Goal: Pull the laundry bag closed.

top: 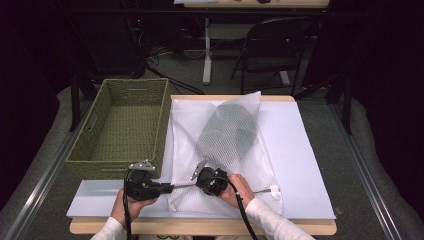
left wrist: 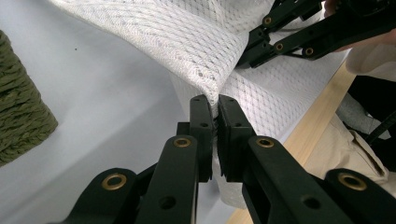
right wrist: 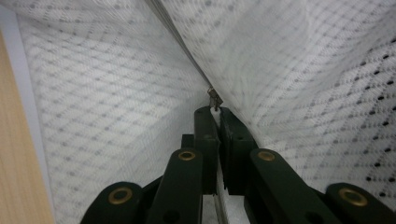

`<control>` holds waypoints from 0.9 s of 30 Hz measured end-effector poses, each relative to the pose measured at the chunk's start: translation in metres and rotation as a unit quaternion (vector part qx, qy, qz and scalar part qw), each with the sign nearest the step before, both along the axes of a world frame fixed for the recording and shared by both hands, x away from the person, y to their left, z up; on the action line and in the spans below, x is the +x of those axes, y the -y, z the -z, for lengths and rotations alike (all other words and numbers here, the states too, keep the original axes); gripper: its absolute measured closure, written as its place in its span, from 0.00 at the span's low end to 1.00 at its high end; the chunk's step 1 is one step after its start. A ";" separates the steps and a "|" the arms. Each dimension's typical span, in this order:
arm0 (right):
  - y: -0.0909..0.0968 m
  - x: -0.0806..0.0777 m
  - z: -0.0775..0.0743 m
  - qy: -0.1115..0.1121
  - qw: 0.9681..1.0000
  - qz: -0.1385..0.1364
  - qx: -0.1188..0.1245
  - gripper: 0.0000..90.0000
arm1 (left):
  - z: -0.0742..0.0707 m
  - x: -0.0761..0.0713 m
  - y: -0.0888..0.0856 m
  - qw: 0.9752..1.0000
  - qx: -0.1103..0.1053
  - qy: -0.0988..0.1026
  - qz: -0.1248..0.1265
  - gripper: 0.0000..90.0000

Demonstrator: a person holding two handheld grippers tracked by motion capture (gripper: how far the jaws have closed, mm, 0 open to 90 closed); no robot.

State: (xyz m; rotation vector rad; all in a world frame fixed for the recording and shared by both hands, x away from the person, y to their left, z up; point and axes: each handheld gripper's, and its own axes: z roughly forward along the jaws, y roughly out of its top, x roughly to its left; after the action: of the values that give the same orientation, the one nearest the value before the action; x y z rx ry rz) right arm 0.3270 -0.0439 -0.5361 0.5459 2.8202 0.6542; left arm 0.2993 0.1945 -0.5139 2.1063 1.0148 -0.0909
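Pinching is what both tools are doing at the near edge of the table [top: 310, 200]. The left gripper [left wrist: 214, 108] has its jaws closed on a fold of the white mesh laundry bag [top: 235, 165] at its near left corner, anchoring the fabric. Just to its right, the right gripper [right wrist: 215, 114] is clamped shut on the small zipper pull [right wrist: 214, 99], which sits on the zip line running along the bag's near edge. The bag itself lies flat on the pale mat [top: 295, 150] in the middle of the table, with a dark garment [top: 231, 131] showing through the mesh toward its far end.

To do this step well, I judge the left grip should stay put and keep the cloth taut, while the right hand draws the pull steadily along the zip line to the right, staying low and in line with the teeth. Lifting or twisting would likely bunch the mesh and jam the slider. A slow, even pull looks safest, since the tab is tiny and could slip from the pads.

Farther off at the left stands a green woven basket [top: 122, 125], touching nothing in hand.
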 end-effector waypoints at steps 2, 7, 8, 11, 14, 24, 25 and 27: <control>0.002 0.001 0.000 -0.001 1.000 0.000 0.001 0.97 | 0.000 0.001 0.000 1.000 0.000 0.000 0.001 0.96; 0.010 0.004 -0.001 -0.002 1.000 0.007 -0.005 0.97 | 0.000 0.001 0.000 1.000 0.001 0.002 0.000 0.96; 0.011 0.004 -0.001 -0.002 1.000 0.008 -0.006 0.97 | 0.000 0.001 -0.001 1.000 0.002 0.002 -0.001 0.96; 0.013 0.005 -0.002 -0.005 1.000 0.011 -0.008 0.97 | 0.001 0.002 -0.002 1.000 0.000 0.000 -0.004 0.96; 0.015 0.004 -0.002 -0.007 1.000 0.015 -0.012 0.97 | 0.001 0.002 -0.003 1.000 0.003 0.001 -0.003 0.96; 0.027 0.005 -0.004 -0.015 0.999 0.029 -0.018 0.97 | 0.001 0.002 -0.004 1.000 0.003 -0.001 -0.007 0.95; 0.028 0.006 -0.005 -0.014 0.999 0.027 -0.017 0.97 | 0.001 0.002 -0.004 1.000 0.004 -0.001 -0.007 0.95; 0.029 0.005 -0.005 -0.017 0.999 0.033 -0.021 0.97 | 0.001 0.002 -0.005 1.000 0.006 0.000 -0.008 0.95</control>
State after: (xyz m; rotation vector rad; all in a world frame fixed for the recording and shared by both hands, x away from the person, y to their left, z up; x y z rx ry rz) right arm 0.3317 -0.0732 -0.5312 0.6452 2.8275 0.5781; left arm 0.3017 0.1990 -0.5148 2.1092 1.0338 -0.0774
